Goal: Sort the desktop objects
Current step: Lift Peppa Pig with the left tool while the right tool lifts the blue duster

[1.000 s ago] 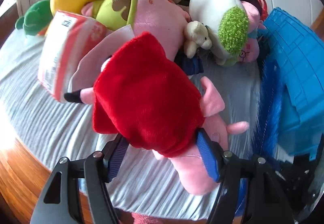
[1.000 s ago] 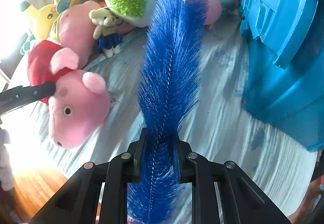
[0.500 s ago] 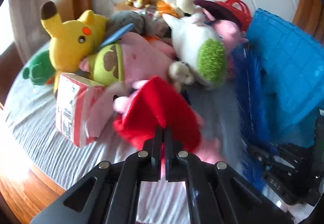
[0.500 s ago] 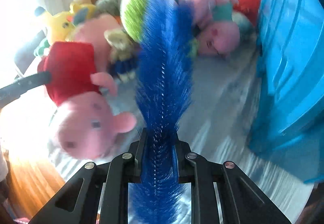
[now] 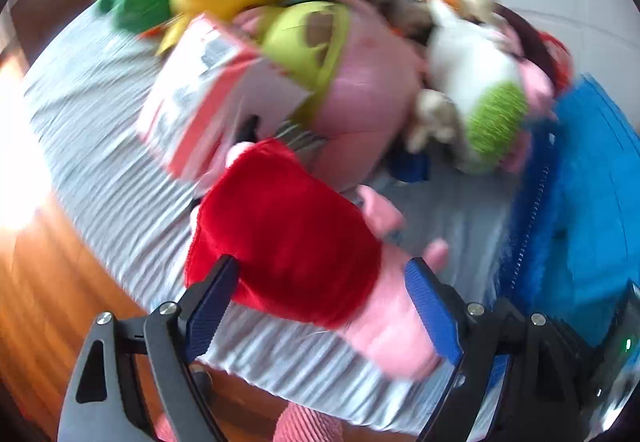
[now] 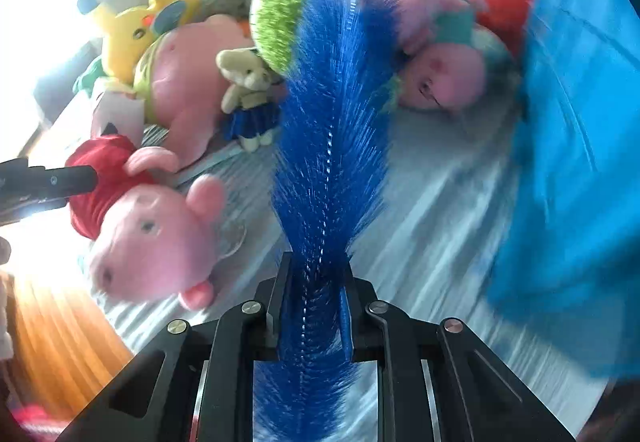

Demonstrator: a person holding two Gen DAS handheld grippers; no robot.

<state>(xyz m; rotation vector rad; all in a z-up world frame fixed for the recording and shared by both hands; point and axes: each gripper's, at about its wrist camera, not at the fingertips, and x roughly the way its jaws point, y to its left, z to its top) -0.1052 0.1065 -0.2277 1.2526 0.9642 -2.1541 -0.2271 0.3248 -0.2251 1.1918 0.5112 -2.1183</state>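
The left claw (image 5: 320, 290) is opening, its blue pads wide on either side of the pink pig plush in a red dress (image 5: 288, 234), which lies on the grey-striped cloth (image 5: 100, 170) over the counter. The right claw (image 6: 310, 306) is clamped tight on a blue bristle duster (image 6: 332, 130) that points away from it. Beyond the left claw sits a pink-and-white box (image 5: 200, 110), then heaped plush toys (image 5: 360, 82). Right of both claws stands a blue crate (image 6: 580, 162).
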